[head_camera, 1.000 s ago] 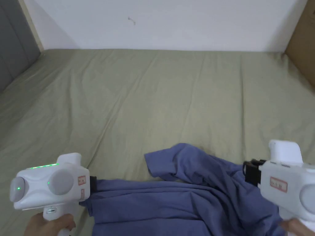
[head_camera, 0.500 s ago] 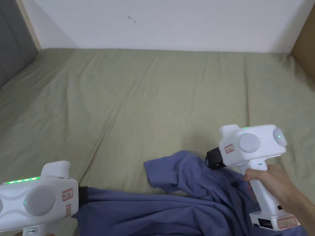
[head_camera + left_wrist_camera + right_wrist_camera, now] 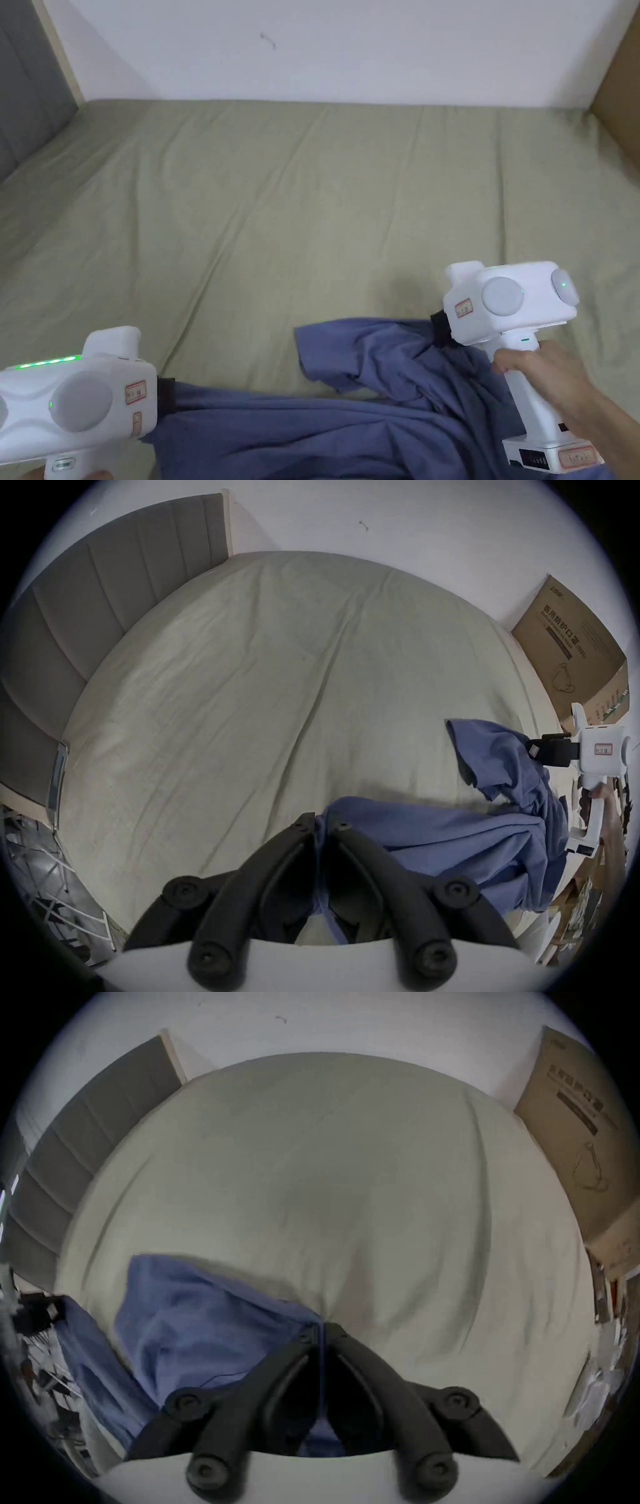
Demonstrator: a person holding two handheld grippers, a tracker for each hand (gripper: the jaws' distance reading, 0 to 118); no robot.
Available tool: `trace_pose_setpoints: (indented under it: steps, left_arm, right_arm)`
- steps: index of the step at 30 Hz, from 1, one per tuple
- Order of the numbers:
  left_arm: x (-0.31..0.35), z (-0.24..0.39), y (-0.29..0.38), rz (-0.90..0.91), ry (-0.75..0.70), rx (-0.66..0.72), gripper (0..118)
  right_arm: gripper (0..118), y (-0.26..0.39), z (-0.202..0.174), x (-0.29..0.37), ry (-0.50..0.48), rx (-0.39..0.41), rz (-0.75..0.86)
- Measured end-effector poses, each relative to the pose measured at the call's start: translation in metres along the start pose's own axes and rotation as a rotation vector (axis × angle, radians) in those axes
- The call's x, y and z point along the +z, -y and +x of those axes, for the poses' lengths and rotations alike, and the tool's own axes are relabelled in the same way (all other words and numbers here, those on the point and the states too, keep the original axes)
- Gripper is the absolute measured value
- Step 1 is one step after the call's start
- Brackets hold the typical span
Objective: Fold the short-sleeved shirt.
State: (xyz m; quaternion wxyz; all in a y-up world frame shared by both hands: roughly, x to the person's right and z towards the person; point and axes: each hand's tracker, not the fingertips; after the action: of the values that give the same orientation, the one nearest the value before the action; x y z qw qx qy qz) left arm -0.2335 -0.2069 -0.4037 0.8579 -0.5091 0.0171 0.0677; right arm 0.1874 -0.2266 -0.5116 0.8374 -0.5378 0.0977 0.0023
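Since half a second ago the right gripper (image 3: pixel 437 328) has dipped a little toward the bed, and the shirt fold it holds, which stood up as a hump, now lies lower and flatter; the left gripper (image 3: pixel 167 395) has barely shifted.

In the right gripper view its 2 jaws are pressed together with a thin strip of blue cloth pinched between them, so it is clamped on the shirt (image 3: pixel 350 406). The cloth spreads away from those jaws to the left in rumpled folds. In the left gripper view the 2 jaws there are also closed, with a blue edge caught between their tips and more cloth running down between the arms; that gripper holds the shirt as well.

The shirt is a blue short-sleeved one, stretched between the 2 grippers across the near part of the bed, bunched and creased toward the right gripper, with 1 loose flap lying on the sheet beyond the span.

A hand (image 3: pixel 544 375) grips the right gripper's white handle. Under everything lies a pale green sheet (image 3: pixel 325 206) with long wrinkles. A white wall (image 3: pixel 350 50) stands behind, a grey padded headboard (image 3: pixel 104 594) on the left, a cardboard box (image 3: pixel 571 646) on the right.
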Motion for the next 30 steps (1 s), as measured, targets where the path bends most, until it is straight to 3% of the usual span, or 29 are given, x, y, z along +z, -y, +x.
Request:
trace_pose_setpoints:
  steps: [4, 7, 15, 18, 24, 30]
  left_arm:
    - [0.027, -0.001, -0.013, 0.042, 0.011, 0.017, 5]
    - [0.058, 0.001, -0.025, 0.124, -0.005, -0.017, 5]
    - [0.164, 0.016, -0.068, 0.356, -0.020, -0.082, 5]
    - [0.207, 0.022, -0.076, 0.443, -0.057, -0.103, 5]
    - [0.263, 0.021, -0.100, 0.531, -0.096, -0.118, 5]
    - [0.297, 0.027, -0.128, 0.598, -0.095, -0.149, 5]
  right_arm:
    - [2, -0.006, 0.018, 0.055, -0.066, -0.132, 0.124]
    - [2, -0.014, 0.032, 0.111, -0.067, -0.154, 0.217]
    - [2, -0.010, 0.072, 0.264, 0.071, -0.167, 0.444]
    - [2, 0.004, 0.093, 0.313, 0.086, -0.223, 0.520]
    - [2, 0.038, 0.113, 0.393, 0.099, -0.307, 0.637]
    - [2, 0.033, 0.121, 0.433, 0.117, -0.309, 0.695]
